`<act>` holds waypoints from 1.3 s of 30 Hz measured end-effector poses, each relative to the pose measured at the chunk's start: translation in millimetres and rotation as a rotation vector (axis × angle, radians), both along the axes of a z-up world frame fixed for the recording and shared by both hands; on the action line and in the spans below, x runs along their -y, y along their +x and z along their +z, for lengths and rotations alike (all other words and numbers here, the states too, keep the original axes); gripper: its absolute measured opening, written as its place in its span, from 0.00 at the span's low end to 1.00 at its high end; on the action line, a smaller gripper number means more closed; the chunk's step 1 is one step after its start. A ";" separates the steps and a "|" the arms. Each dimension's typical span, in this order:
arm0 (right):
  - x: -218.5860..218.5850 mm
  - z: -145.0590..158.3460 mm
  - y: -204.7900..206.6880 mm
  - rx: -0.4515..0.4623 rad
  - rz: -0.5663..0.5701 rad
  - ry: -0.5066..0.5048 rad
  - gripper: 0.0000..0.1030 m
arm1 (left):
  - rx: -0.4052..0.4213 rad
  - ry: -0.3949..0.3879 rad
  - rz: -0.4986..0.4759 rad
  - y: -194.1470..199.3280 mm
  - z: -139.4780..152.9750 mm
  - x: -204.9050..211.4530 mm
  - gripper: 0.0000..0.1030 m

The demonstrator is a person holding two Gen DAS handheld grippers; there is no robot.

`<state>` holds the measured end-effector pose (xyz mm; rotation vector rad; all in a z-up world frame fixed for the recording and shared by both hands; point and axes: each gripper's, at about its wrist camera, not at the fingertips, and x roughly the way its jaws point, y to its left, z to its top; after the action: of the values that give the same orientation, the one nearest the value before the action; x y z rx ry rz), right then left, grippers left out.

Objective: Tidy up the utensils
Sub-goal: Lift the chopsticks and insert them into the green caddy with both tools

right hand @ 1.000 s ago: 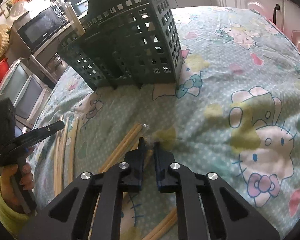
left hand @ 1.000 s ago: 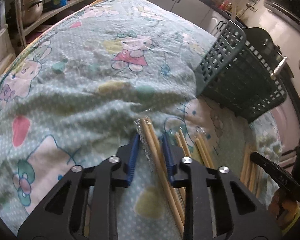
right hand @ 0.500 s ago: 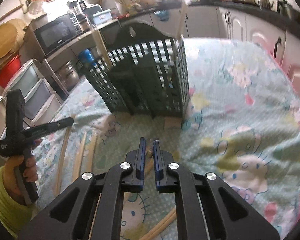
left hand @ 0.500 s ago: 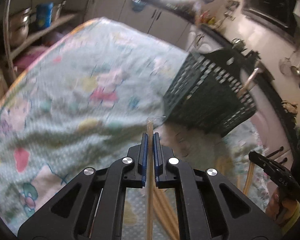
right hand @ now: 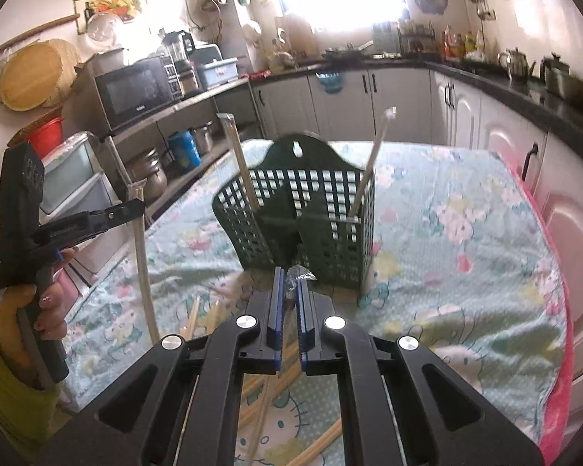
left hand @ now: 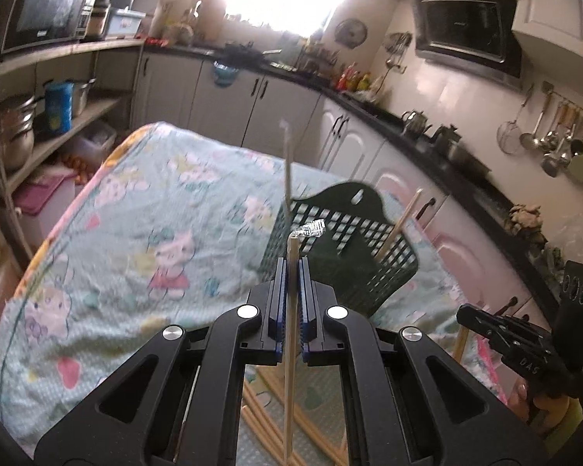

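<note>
Holding, left gripper: it is clenched on one pale wooden chopstick, pinched a little below its upper tip, so the long shaft hangs down between the arms and stays steerable.
Chopstick pose: roughly upright and clear of the table, probably so it can go tip-down into a slot.
Right gripper: the jaws stand nearly together with a thin gap. A crumpled silvery scrap shows at their tips; I cannot tell whether it is pinched or lies beyond.
Dark green perforated plastic basket: it stands upright on the far middle of the table, ahead of both grippers, its open top facing up to take utensils.
Already sorted: one chopstick leans in the left compartment and another in the right one.
Loose wooden chopsticks: they lie flat on the near part of the table, below the grippers.
Mint cartoon-print cloth: it covers the table and is wrinkled and soft.
Step, as I judge it: carrying the held chopstick to the basket; several are left.
</note>
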<state>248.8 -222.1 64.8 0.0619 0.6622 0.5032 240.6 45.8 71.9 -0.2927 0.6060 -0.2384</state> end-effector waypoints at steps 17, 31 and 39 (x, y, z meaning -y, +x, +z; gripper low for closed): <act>4.7 68.2 20.4 0.165 -0.039 0.023 0.05 | 0.175 0.018 -0.036 29.7 73.2 37.3 0.01; 7.6 137.5 63.9 0.304 -0.076 0.077 0.05 | 0.308 0.014 0.026 78.6 113.0 68.3 0.01; 10.2 143.4 95.2 0.332 -0.112 0.070 0.05 | 0.306 0.032 0.033 103.5 87.6 85.2 0.01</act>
<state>344.0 -232.4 208.2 0.0787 0.3145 0.4163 344.2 -39.4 159.5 -0.2288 0.3019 -0.2359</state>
